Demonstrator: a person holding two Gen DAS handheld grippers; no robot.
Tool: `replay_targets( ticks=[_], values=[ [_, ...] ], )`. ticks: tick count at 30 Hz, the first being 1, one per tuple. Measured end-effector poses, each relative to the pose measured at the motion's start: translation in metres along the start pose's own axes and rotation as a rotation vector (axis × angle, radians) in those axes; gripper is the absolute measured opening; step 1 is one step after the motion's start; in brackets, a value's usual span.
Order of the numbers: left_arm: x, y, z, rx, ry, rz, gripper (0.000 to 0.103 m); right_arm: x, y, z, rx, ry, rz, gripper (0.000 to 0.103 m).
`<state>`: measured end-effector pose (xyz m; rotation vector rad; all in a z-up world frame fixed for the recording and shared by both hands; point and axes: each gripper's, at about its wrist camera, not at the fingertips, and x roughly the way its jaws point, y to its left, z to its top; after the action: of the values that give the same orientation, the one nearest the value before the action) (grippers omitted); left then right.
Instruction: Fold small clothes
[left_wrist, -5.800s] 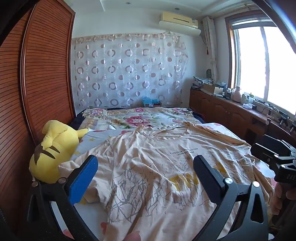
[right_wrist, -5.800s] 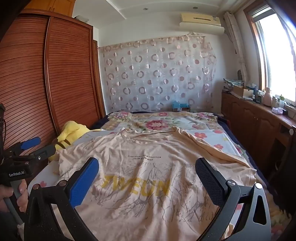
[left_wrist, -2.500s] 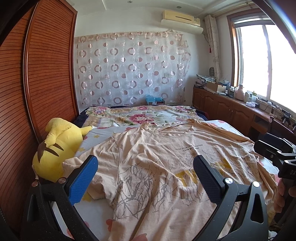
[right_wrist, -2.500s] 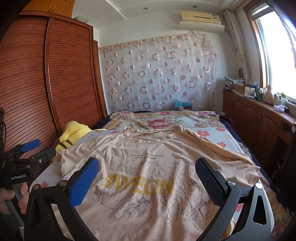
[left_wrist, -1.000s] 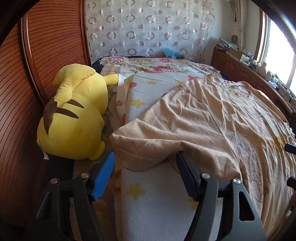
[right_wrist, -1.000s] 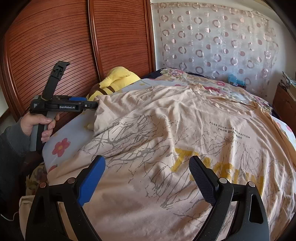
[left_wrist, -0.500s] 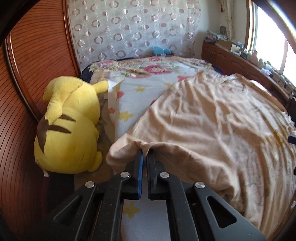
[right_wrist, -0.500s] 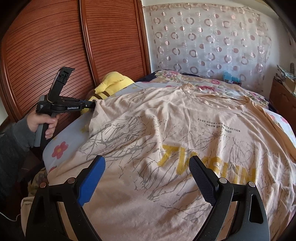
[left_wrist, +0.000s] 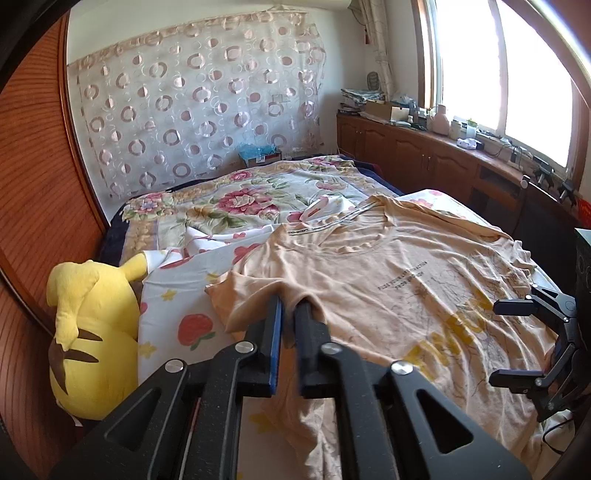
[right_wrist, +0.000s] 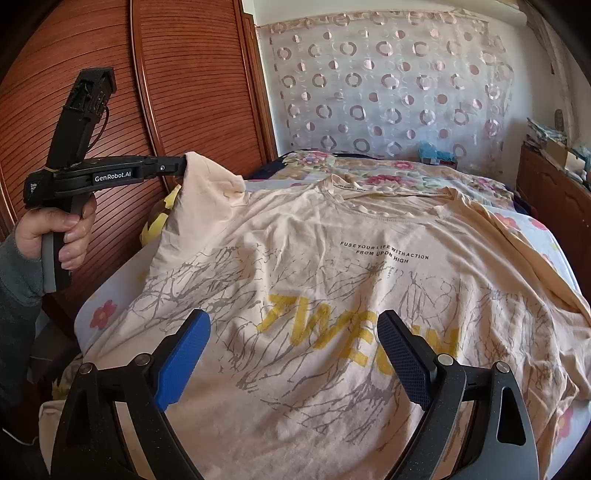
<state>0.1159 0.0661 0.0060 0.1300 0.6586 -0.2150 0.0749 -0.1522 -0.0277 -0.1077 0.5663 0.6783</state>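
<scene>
Peach T-shirt (right_wrist: 369, 280): lies face up, spread across the bed (left_wrist: 177, 295), no fold completed. Left gripper (left_wrist: 287, 314): fingers clenched on the sleeve (right_wrist: 207, 184), raised above the bed beside the yellow plush (left_wrist: 85, 325). Right gripper (right_wrist: 291, 354): fingers released, hovering over the hem area. Judged: first fold barely begun.

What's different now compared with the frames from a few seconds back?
The left gripper swung over to the peach printed T-shirt, closed on its left sleeve and lifted it off the bed. The right gripper remains open over the shirt's lower half; the yellow plush toy hasn't moved.
</scene>
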Motion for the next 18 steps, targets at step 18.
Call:
replay_targets(
  ticks=[18],
  values=[
    [-0.044, 0.028, -0.082, -0.233, -0.117, 0.137, 0.050, 0.022, 0.005, 0.030, -0.102, 0.014, 0.017, 0.082]
  ],
)
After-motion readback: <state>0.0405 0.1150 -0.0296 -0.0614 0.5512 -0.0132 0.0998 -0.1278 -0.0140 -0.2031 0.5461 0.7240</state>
